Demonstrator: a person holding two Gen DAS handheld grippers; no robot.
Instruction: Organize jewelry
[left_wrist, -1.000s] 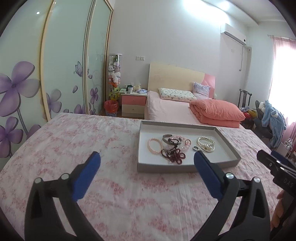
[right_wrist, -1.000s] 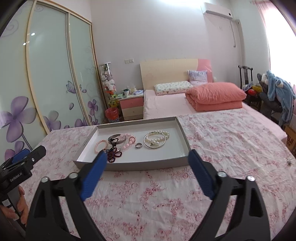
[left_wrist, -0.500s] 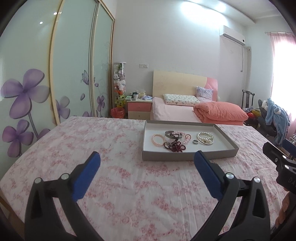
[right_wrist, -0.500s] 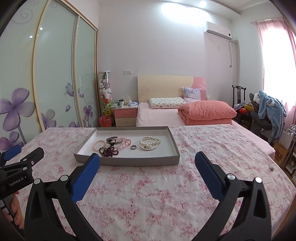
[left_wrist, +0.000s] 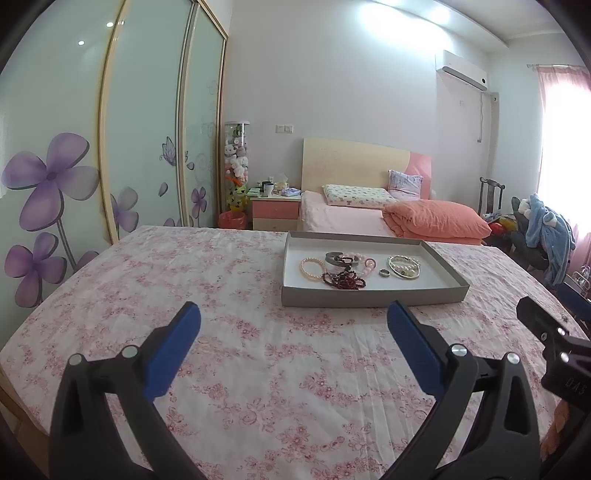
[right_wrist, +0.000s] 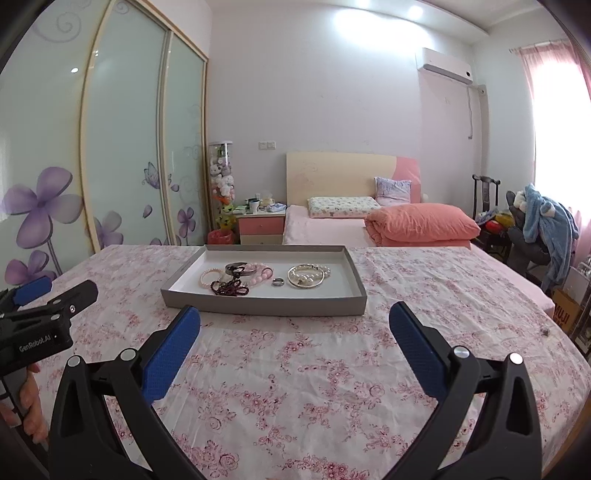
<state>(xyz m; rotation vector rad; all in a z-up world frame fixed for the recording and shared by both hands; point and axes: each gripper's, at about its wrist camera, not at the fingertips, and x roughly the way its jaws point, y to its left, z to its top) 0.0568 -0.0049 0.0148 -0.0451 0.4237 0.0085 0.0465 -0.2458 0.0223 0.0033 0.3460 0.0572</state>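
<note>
Shallow grey cardboard tray (left_wrist: 373, 295) of beaded bracelets (left_wrist: 343, 275) on the pink floral tablecloth (left_wrist: 258, 350).
Beyond both claws: far right of wide-open, empty left gripper (left_wrist: 293, 319); far left of wide-open, empty right gripper (right_wrist: 294, 320).

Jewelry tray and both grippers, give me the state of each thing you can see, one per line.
Tray: uncovered, flat on the floral cloth.
Pink bead bracelet: lying in the tray, left side.
Dark red bead strand: bunched in a heap, in the tray.
Silver ring: loose on the tray floor.
Pearl bracelet: lying inside a silver bangle.
Left gripper: open, empty, short of the tray.
Right gripper: open, empty, short of the tray.
</note>
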